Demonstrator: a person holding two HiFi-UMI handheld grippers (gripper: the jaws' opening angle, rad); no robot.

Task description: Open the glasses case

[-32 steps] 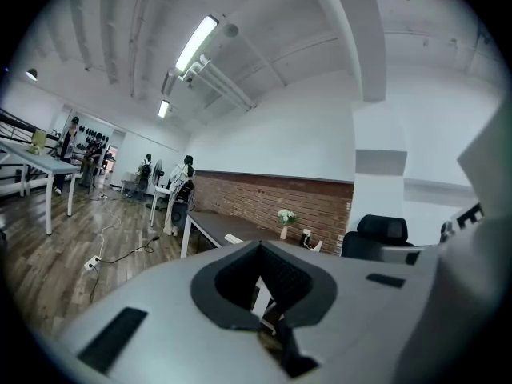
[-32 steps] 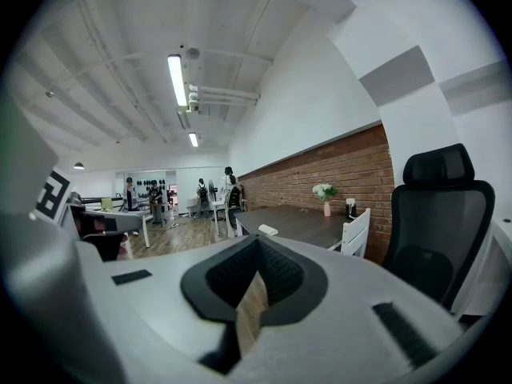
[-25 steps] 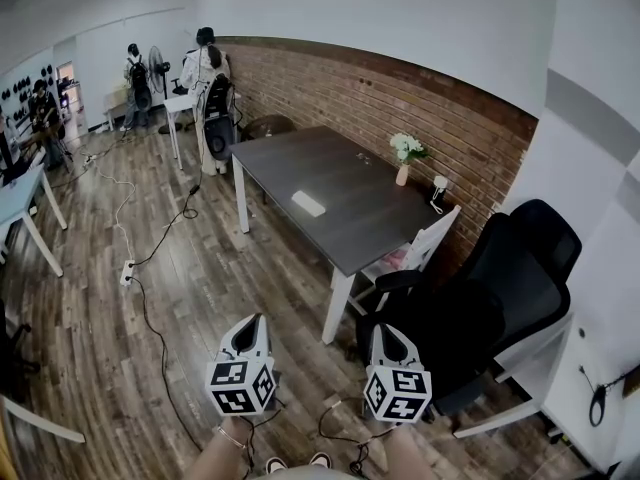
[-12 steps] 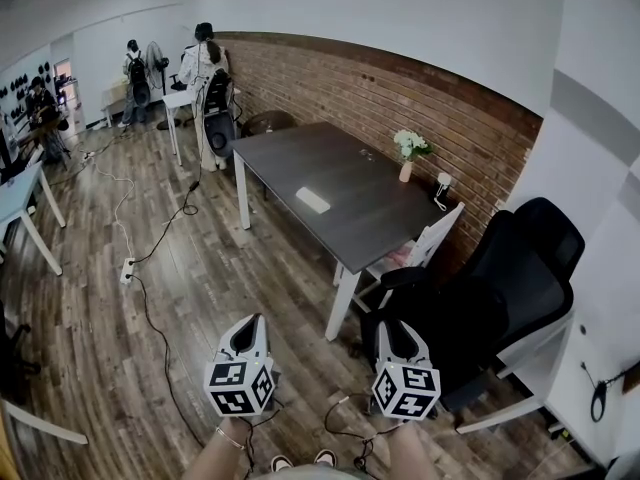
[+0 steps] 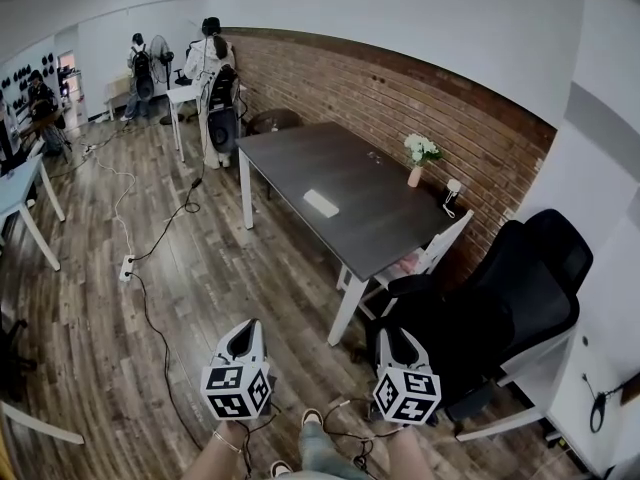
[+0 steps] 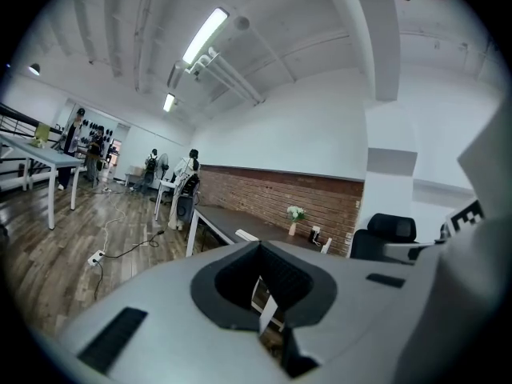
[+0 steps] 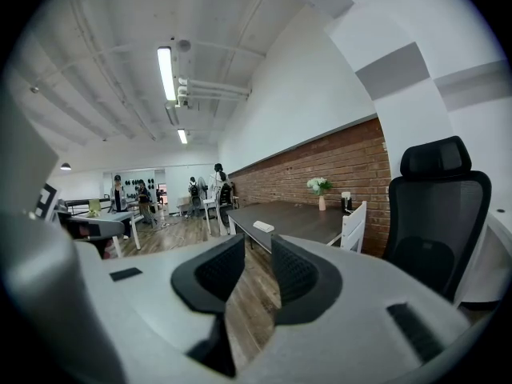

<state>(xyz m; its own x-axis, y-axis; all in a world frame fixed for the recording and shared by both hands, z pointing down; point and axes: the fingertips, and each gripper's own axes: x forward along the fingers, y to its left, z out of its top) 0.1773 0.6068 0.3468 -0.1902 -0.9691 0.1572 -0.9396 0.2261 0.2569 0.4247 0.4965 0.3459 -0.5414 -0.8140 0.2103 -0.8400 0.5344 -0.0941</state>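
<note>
**Jaws.** The right gripper (image 7: 258,253) has its jaws apart and closing a little, with nothing between them. The left gripper (image 6: 260,248) has its jaws together and is empty.

**Case.** The case (image 5: 321,203) lies on the worktop (image 5: 375,223), well ahead of both jaws and untouched. It is too small to tell how its lid sits.

**Step in hand (judged).** This is the approach. To do it well:
- Reach the case before closing further.
- Pin the base with one gripper.
- Catch the lid edge with the other.

**Pose.** Both grippers are held low before the body, side by side and apart. They point near level towards the worktop.
</note>
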